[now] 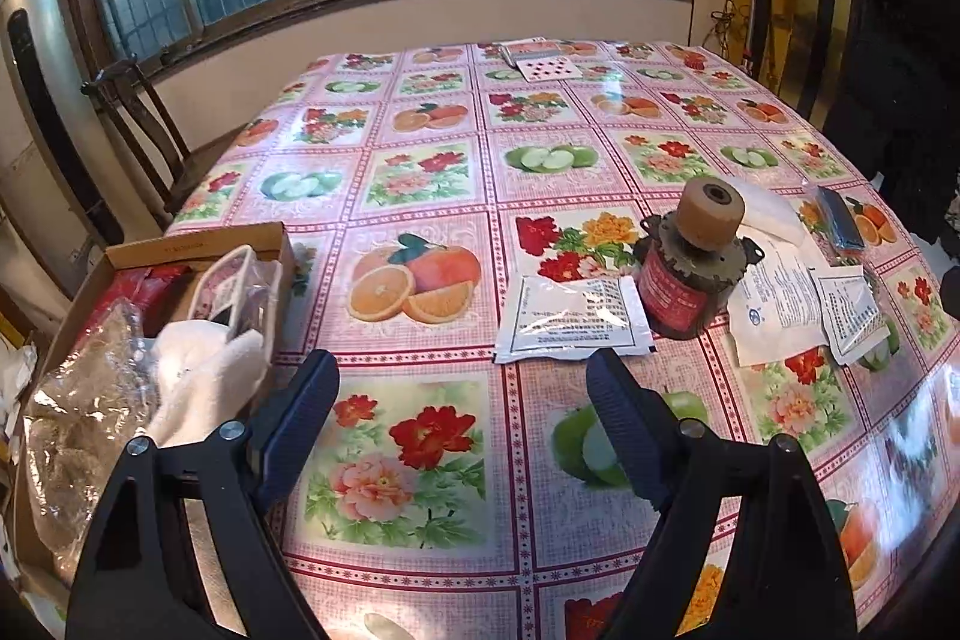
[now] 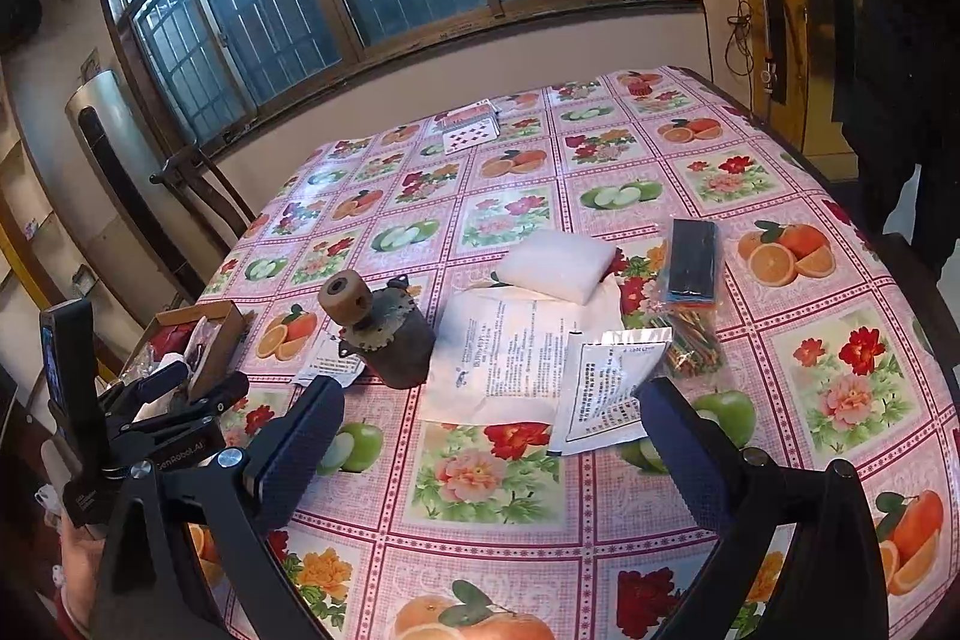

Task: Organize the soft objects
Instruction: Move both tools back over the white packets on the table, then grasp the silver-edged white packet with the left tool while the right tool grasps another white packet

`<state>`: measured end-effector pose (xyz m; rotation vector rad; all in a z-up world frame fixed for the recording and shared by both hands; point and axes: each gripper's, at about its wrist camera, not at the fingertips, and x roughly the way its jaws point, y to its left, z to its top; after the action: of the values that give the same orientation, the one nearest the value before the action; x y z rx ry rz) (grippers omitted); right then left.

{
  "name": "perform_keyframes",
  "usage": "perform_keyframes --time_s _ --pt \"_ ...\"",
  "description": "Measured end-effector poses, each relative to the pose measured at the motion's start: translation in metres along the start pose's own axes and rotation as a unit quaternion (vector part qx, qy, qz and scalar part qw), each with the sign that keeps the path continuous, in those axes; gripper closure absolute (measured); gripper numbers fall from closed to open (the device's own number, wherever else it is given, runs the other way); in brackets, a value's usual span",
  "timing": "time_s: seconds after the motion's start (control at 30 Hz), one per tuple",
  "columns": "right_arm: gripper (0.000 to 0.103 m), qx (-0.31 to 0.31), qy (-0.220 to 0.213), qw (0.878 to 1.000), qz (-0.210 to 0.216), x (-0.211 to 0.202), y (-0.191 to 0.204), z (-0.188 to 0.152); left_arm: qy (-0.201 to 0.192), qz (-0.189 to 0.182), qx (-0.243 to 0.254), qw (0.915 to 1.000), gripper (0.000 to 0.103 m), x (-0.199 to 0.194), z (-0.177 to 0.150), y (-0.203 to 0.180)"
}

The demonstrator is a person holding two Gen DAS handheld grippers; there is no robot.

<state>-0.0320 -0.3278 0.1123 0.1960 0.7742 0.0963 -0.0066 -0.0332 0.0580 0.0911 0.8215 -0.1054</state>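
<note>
A cardboard box at the table's left edge holds a white fluffy cloth, crinkled plastic bags and a red item. My left gripper hangs open just right of the box, empty. White printed pouches and paper sheets lie around a rusty red motor. From the right wrist, a white soft pack rests beyond the printed papers, and a dark blue packet lies to its right. My right gripper stands open over the near papers, holding nothing.
Playing cards lie at the table's far side. A wooden chair stands at the far left. A bag of coloured sticks sits by the blue packet. My left gripper shows at the box in the right wrist view.
</note>
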Motion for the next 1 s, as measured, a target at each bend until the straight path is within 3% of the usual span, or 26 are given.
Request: perform_keyframes --time_s 0.13,0.33,0.5,1.0 --pt "0.003 0.028 0.026 0.999 0.003 0.014 -0.024 0.006 0.028 -0.005 0.008 0.9996 0.018 0.019 -0.001 -0.008" --pt "0.003 0.068 0.067 0.995 0.028 0.033 -0.052 0.015 0.052 -0.029 -0.027 0.9978 0.018 0.038 0.006 -0.008" --pt "0.003 0.071 0.088 0.994 0.003 0.041 -0.069 0.013 0.061 -0.039 -0.023 0.9971 0.018 0.046 0.014 -0.013" --pt "0.003 0.067 0.147 0.987 -0.002 0.079 -0.074 0.008 0.095 -0.053 -0.024 0.9938 0.018 0.072 0.028 -0.024"
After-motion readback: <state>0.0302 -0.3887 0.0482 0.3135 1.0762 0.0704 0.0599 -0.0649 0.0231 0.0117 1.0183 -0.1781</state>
